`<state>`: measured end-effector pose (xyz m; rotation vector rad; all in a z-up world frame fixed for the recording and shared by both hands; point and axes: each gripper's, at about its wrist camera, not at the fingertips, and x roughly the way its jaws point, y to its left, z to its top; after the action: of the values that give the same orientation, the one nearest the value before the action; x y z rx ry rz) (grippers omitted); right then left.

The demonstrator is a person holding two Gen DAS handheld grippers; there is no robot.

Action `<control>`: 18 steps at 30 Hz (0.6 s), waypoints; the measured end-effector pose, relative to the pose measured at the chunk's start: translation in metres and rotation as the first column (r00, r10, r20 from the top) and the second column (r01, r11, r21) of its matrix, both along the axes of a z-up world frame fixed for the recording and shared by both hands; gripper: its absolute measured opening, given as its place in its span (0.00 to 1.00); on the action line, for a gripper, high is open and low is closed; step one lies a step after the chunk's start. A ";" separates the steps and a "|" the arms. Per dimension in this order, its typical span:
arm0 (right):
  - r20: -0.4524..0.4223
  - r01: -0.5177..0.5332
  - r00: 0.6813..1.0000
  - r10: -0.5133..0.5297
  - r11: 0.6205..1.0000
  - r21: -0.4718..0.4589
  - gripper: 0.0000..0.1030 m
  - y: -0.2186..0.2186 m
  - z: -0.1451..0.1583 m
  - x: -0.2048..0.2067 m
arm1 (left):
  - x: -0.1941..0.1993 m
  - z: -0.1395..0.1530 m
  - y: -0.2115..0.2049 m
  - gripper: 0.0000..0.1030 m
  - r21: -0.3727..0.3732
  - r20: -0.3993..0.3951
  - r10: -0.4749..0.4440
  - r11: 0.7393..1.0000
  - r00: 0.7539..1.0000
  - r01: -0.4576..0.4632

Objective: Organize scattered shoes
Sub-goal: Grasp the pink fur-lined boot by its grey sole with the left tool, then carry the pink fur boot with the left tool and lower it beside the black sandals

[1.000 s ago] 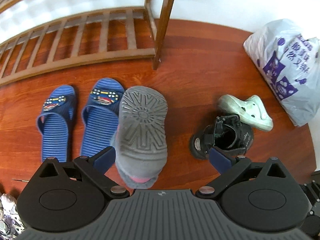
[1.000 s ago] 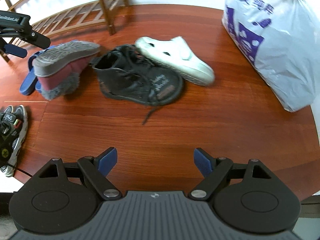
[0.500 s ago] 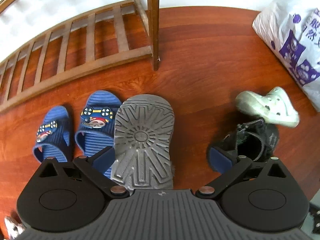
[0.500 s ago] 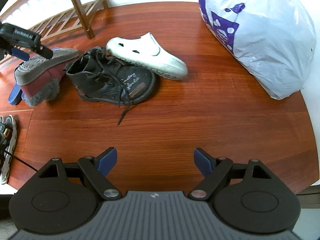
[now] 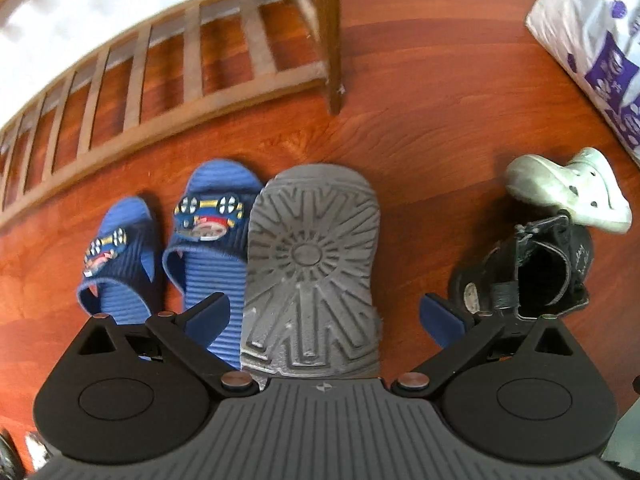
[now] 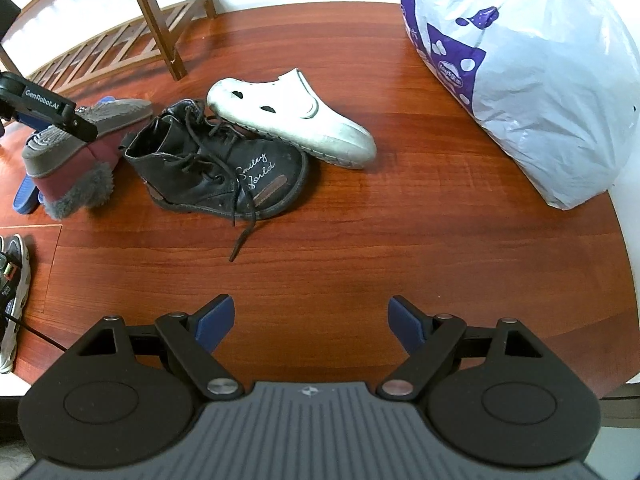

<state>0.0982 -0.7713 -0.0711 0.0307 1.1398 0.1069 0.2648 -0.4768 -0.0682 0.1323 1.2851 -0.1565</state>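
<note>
My left gripper is open, its fingers wide apart over an upturned fur-lined boot that lies grey sole up. The boot lies beside a pair of blue slippers, in front of a wooden shoe rack. In the right wrist view the same boot shows its maroon side, with the left gripper above it. A black lace-up boot and a white clog lie together on the floor. My right gripper is open and empty, well short of them.
A large white and purple plastic bag stands at the right by the wall. A sneaker lies at the left edge of the right wrist view. The rack's leg stands just beyond the upturned boot.
The left gripper has moved forward and down over the upturned boot, so the rack and slippers look nearer. The right gripper has shifted right, closer to the plastic bag. No shoe moved.
</note>
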 end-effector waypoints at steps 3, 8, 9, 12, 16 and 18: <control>-0.003 -0.004 1.000 0.004 1.000 0.001 0.86 0.001 -0.001 0.003 | -0.001 0.001 0.007 0.70 -0.017 0.024 0.027 1.000 0.999 -0.027; -0.001 -0.013 1.000 0.013 1.000 0.008 0.86 0.002 0.000 0.007 | -0.009 0.004 0.019 0.67 -0.061 0.056 0.074 0.996 0.996 -0.070; 0.000 -0.017 1.000 0.017 1.000 0.011 0.86 0.003 0.001 0.007 | -0.013 0.005 0.021 0.67 -0.068 0.066 0.084 0.995 0.994 -0.079; 0.012 -0.035 0.999 0.034 0.999 0.027 0.86 0.006 0.005 0.010 | -0.024 0.013 0.023 0.67 -0.110 0.081 0.110 0.989 0.991 -0.100; 0.027 -0.073 0.997 0.072 0.996 0.049 0.86 0.015 0.010 0.013 | -0.046 0.026 0.028 0.67 -0.244 0.063 0.172 0.958 0.983 -0.152; 0.034 -0.096 0.995 0.094 0.994 0.053 0.86 0.022 0.012 0.014 | -0.060 0.029 0.030 0.67 -0.316 0.042 0.210 0.930 0.977 -0.186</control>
<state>0.1127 -0.7497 -0.0589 0.0236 1.1068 0.2225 0.2051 -0.4464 -0.0391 -0.2601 1.1753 -0.1765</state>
